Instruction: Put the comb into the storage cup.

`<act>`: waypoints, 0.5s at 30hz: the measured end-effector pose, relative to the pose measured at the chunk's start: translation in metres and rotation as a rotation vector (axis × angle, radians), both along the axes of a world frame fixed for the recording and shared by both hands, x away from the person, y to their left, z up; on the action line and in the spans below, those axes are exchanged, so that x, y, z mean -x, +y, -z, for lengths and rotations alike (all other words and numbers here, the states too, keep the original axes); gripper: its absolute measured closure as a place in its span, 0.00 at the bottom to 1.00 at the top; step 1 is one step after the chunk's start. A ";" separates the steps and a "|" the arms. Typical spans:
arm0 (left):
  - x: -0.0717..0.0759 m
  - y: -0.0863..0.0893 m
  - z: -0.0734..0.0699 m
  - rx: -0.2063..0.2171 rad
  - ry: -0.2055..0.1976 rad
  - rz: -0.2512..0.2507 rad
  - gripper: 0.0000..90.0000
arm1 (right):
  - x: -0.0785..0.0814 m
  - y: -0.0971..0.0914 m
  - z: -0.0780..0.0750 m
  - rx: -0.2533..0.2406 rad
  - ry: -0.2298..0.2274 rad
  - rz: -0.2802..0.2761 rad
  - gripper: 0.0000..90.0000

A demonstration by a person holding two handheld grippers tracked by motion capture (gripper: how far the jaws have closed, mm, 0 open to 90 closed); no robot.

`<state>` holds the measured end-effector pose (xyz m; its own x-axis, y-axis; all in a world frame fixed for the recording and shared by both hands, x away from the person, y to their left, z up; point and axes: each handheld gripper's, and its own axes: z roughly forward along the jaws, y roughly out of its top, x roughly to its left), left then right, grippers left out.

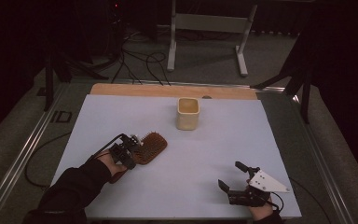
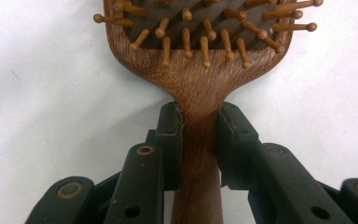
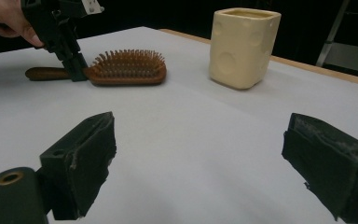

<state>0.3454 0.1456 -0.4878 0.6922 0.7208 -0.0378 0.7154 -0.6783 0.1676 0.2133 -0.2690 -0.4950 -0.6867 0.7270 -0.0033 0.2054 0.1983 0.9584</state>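
Observation:
A brown wooden hairbrush [image 1: 151,147] lies bristles up on the white table sheet [image 1: 121,116], left of centre. My left gripper [image 1: 129,150] comes down on it from the handle side. In the left gripper view, my left gripper [image 2: 200,121] has its two pads pressed against either side of the hairbrush [image 2: 200,84] where the handle narrows. The right gripper view shows that same grip on the hairbrush [image 3: 126,67] from across the table. My right gripper [image 1: 229,174] rests near the front right edge, jaws wide apart with nothing between them [image 3: 200,154].
A cream square cup [image 1: 188,113] stands upright toward the back centre of the sheet, also seen as the cup [image 3: 244,46] to the right of the brush. A wooden strip [image 1: 168,90] borders the far edge. Beyond it are a white stand [image 1: 205,28] and floor cables [image 1: 140,60].

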 end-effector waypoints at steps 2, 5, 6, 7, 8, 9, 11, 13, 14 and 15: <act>0.001 0.001 0.000 0.008 -0.011 0.004 0.82 | 0.000 0.000 0.000 -0.001 0.000 0.001 0.10; 0.003 0.005 0.000 0.036 -0.024 -0.002 0.82 | 0.000 0.000 0.000 -0.002 0.001 0.002 0.10; 0.003 0.006 0.000 0.044 -0.025 -0.004 0.82 | 0.000 0.000 0.000 0.000 -0.001 0.001 0.10; 0.003 0.007 0.000 0.053 -0.030 -0.010 0.82 | -0.001 0.000 0.000 0.002 0.000 0.002 0.10; 0.004 0.007 0.000 0.059 -0.040 -0.004 0.82 | -0.001 0.000 0.000 0.002 0.000 0.002 0.10; 0.004 0.007 0.000 0.065 -0.046 -0.011 0.82 | -0.001 0.000 0.000 0.002 -0.001 0.001 0.10; 0.005 0.007 0.000 0.077 -0.067 -0.005 0.82 | -0.001 0.000 0.000 0.002 0.000 0.003 0.10; 0.006 0.007 -0.001 0.087 -0.083 -0.002 0.82 | -0.001 -0.001 0.000 0.000 0.001 0.006 0.10; 0.006 0.008 -0.002 0.104 -0.088 0.001 0.82 | -0.001 -0.001 0.000 0.000 0.000 0.006 0.10; 0.006 0.008 -0.004 0.115 -0.092 0.002 0.82 | 0.000 -0.001 0.000 -0.001 0.001 0.004 0.10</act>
